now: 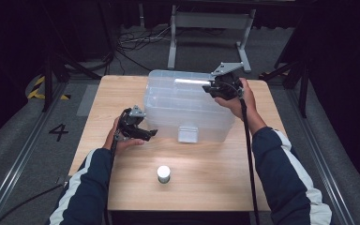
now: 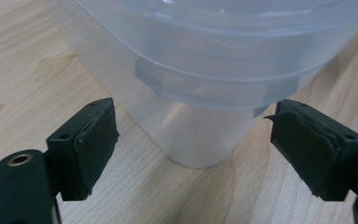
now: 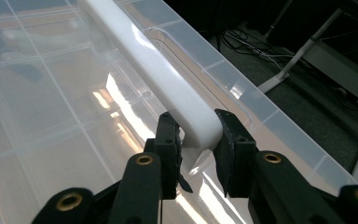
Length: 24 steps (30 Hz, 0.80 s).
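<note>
Right gripper (image 3: 195, 154): jaws clamped on the end of the white handle (image 3: 158, 77) that lies along the lid of the clear plastic box (image 3: 51, 116). One pad sits on each side of the handle's rounded tip, and the handle runs away from the fingers across the lid. Beyond the fingers to one side, past the lid's rim, dark floor with cables and a metal stand leg.

In the high view the right gripper (image 1: 214, 89) sits on top of the box (image 1: 168, 101) at its far right corner, the person's right hand (image 1: 239, 101) behind it.

Left gripper (image 2: 193, 149): jaws wide apart, holding nothing. The rounded corner of the box (image 2: 205, 93) stands straight ahead of the gap between the fingers, close to them but not between the pads; contact not seen. Wooden table (image 2: 23, 70) under and around the fingers.

In the high view the left gripper (image 1: 147, 133) is low over the table (image 1: 215, 173), just beside the box's near left corner, jaws pointing toward it. A white clip (image 1: 188, 133) is on the box's near wall, past the fingers. A small white cylinder (image 1: 163, 174) stands on the table nearer the person, well apart from both grippers.
</note>
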Tool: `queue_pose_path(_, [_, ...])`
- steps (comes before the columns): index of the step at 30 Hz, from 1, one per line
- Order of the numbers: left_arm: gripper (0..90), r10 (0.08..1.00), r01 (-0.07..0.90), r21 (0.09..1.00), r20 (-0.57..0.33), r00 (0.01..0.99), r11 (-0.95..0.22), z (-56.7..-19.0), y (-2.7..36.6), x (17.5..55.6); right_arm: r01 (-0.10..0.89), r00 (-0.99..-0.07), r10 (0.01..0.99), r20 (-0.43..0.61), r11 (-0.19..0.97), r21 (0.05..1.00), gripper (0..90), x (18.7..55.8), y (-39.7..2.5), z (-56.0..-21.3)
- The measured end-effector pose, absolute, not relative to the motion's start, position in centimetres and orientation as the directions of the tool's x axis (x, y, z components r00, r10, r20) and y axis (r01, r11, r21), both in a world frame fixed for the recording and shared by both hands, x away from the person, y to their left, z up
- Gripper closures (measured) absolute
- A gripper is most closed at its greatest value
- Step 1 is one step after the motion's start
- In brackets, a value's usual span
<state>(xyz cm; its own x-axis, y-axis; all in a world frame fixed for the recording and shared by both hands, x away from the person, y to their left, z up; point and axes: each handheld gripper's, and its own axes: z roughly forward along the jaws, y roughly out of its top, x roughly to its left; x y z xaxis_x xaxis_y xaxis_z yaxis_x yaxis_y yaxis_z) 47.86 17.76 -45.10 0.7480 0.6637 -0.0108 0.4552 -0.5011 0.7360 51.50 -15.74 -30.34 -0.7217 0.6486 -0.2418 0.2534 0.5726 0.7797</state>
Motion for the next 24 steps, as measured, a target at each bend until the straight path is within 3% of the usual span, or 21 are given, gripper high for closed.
queue_pose_path(5, [12.2,0.655,0.442,0.736,0.002,0.756,-0.513,-45.0,17.3,48.1,0.248,-0.727,0.643,-0.242,0.574,0.781,72.9,51.4,-15.7,-30.4])
queue_pose_path(10, [14.4,0.641,0.459,0.744,-0.053,0.765,-0.486,-44.9,17.7,48.1,0.244,-0.738,0.634,-0.233,0.572,0.783,73.2,51.3,-15.9,-30.4])
queue_pose_path(24, [16.4,0.598,0.402,0.765,-0.027,0.801,-0.504,-43.2,17.9,45.4,0.200,-0.766,0.582,-0.272,0.619,0.760,74.2,49.8,-16.6,-30.2])
